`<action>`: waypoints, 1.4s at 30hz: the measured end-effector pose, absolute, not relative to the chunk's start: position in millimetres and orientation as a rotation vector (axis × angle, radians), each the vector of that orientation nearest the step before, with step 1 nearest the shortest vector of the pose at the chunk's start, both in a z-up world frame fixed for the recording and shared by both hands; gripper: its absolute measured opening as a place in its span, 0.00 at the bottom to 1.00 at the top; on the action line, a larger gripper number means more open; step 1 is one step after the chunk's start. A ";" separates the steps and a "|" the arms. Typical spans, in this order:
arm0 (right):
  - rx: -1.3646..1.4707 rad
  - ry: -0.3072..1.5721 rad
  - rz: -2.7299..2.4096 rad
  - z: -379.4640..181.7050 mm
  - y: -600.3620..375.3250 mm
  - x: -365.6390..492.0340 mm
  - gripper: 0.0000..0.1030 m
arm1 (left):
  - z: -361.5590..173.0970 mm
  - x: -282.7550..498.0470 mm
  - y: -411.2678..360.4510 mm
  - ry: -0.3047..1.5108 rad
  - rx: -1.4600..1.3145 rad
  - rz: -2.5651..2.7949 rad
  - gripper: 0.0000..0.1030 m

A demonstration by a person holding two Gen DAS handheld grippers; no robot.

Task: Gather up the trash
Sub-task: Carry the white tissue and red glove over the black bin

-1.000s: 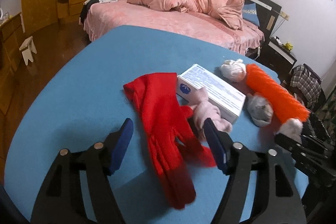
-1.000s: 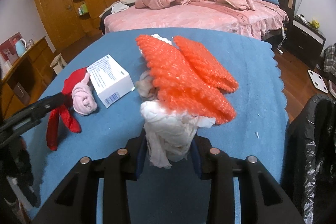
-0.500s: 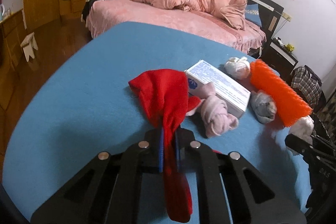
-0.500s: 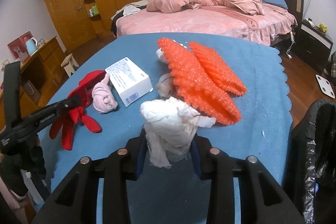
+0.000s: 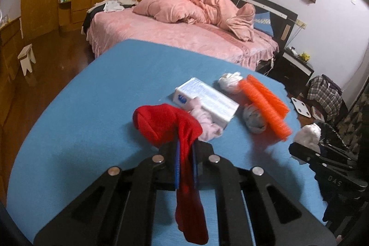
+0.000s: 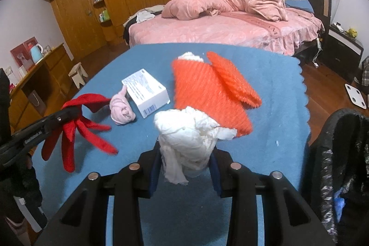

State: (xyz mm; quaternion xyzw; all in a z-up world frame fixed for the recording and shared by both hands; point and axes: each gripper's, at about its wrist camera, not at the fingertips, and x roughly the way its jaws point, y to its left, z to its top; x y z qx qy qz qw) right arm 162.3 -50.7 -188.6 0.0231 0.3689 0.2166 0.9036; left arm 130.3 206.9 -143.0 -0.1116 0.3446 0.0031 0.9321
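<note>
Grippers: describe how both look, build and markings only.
Both are matte black plastic linkages with cut-out slots and round silver pivot pins. The left gripper has thin blue pads lining its jaws; the right gripper has dark blue ones. Each body carries embossed lettering on its side, too small to read. No cables or sleeves show.

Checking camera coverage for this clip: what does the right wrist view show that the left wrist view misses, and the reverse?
Right wrist only: the black bin bag, a blue kettle, and the red glove's fingers dangling from the left gripper.
Left wrist only: a grey wad beside the orange mesh.
Both: the white box, pink sock, the tissue in the right gripper, and the bed.
</note>
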 end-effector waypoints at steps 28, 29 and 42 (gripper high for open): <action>0.084 0.659 0.338 -119.6 -131.0 115.9 0.36 | -83.9 107.5 101.8 0.613 -0.161 -0.188 0.07; 0.084 0.657 0.334 -118.7 -133.2 114.6 0.36 | -82.2 106.0 99.3 0.609 -0.158 -0.194 0.07; 0.107 0.623 0.275 -105.0 -170.7 96.8 0.36 | -63.4 95.8 60.4 0.577 -0.131 -0.268 0.07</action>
